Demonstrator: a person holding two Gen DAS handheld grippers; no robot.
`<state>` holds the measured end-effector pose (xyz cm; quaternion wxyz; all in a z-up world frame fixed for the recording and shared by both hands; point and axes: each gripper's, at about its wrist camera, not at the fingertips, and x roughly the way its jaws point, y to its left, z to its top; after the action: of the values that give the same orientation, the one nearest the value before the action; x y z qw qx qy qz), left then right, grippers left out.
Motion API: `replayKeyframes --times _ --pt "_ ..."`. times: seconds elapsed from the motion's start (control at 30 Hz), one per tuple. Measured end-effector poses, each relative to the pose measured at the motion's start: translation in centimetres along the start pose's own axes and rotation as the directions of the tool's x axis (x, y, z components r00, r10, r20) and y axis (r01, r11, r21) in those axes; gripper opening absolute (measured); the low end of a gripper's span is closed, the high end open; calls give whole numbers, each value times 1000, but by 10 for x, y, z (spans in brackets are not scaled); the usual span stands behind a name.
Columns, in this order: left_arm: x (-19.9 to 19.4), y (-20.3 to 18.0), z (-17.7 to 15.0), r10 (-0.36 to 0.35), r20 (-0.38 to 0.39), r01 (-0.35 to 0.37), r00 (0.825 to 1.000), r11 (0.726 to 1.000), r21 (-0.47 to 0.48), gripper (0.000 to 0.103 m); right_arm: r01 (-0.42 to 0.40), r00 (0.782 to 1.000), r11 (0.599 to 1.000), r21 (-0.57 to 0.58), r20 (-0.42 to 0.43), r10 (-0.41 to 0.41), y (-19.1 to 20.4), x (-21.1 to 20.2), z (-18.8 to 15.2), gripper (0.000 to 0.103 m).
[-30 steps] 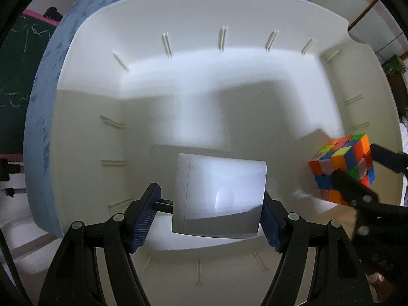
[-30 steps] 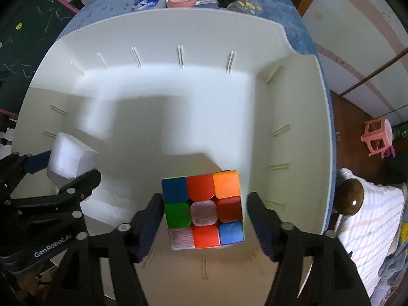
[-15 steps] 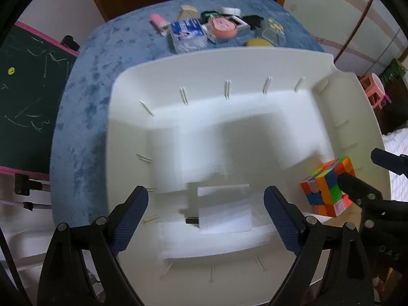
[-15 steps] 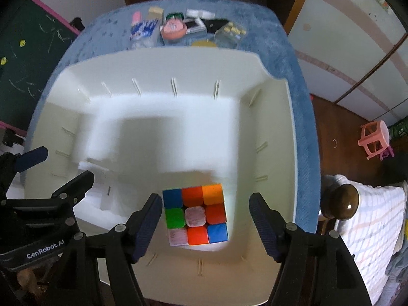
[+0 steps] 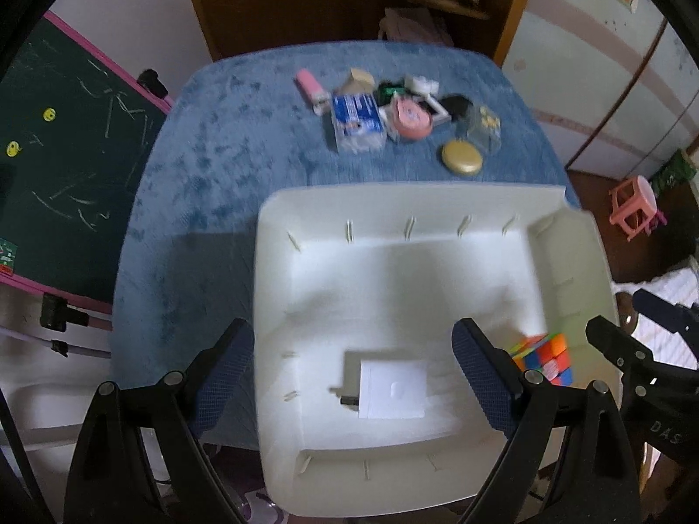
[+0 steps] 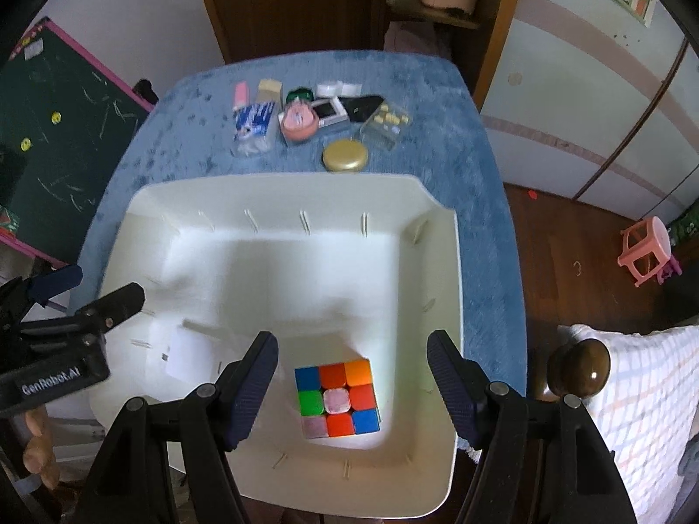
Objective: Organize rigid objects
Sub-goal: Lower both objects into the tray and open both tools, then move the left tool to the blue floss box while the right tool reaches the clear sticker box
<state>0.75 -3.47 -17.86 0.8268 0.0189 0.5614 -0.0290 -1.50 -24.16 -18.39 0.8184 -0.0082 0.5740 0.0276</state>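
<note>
A white bin (image 5: 271, 305) (image 6: 437, 305) stands on the blue tablecloth. On its floor lie a white rectangular box (image 5: 392, 388) (image 6: 188, 356) and a multicoloured puzzle cube (image 6: 336, 397) (image 5: 546, 358), apart from each other. My left gripper (image 5: 349, 349) hovers above the white box, open wide, with nothing between its pads. Above the cube hangs my right gripper (image 6: 354, 345), open too, its pads well clear of the cube's sides. Each gripper shows at the edge of the other's view: the right gripper (image 5: 629, 332), the left gripper (image 6: 87, 292).
Beyond the bin lie several small items: a blue-white packet (image 5: 356, 122), a pink round case (image 5: 410, 118), a gold disc (image 5: 461, 157), a clear box (image 6: 384, 124). A green chalkboard (image 5: 57, 166) stands left, a pink stool (image 6: 646, 249) right. A hand (image 6: 37, 449) shows low left.
Both grippers have risen out of the bin. The left one let go of the white box and opened wider. Box and cube stay on the bin floor.
</note>
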Motion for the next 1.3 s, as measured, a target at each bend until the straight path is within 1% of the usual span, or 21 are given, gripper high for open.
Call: replayKeyframes --times 0.27,0.43,0.67,0.93,1.03,1.17,1.23,1.3 --pt "-41 -1 30 6 56 -4 998 1000 -23 93 -55 997 998 34 53 53 -17 -33 25 72" --pt "-64 3 59 27 99 -23 995 999 -38 93 -55 994 998 17 97 53 -25 -55 48 72" --pt "-88 12 107 27 145 -18 989 998 -62 93 -58 988 998 13 144 56 -43 -83 98 72" --pt "-109 8 157 21 213 -16 977 1000 -24 93 -60 977 997 57 210 47 -65 -117 157 72" --pt "-111 7 174 9 223 -6 975 1000 -10 93 -68 971 995 73 233 50 -70 -128 179 72" --pt "-104 4 198 12 230 -15 973 1000 12 93 -78 964 992 98 260 50 -77 -137 211 72" --pt "-89 2 211 12 207 -17 978 1000 21 93 -90 965 990 109 255 60 -78 -134 226 72" --pt "-70 2 221 15 176 -18 984 1000 18 93 -99 970 987 128 232 68 -81 -122 245 72"
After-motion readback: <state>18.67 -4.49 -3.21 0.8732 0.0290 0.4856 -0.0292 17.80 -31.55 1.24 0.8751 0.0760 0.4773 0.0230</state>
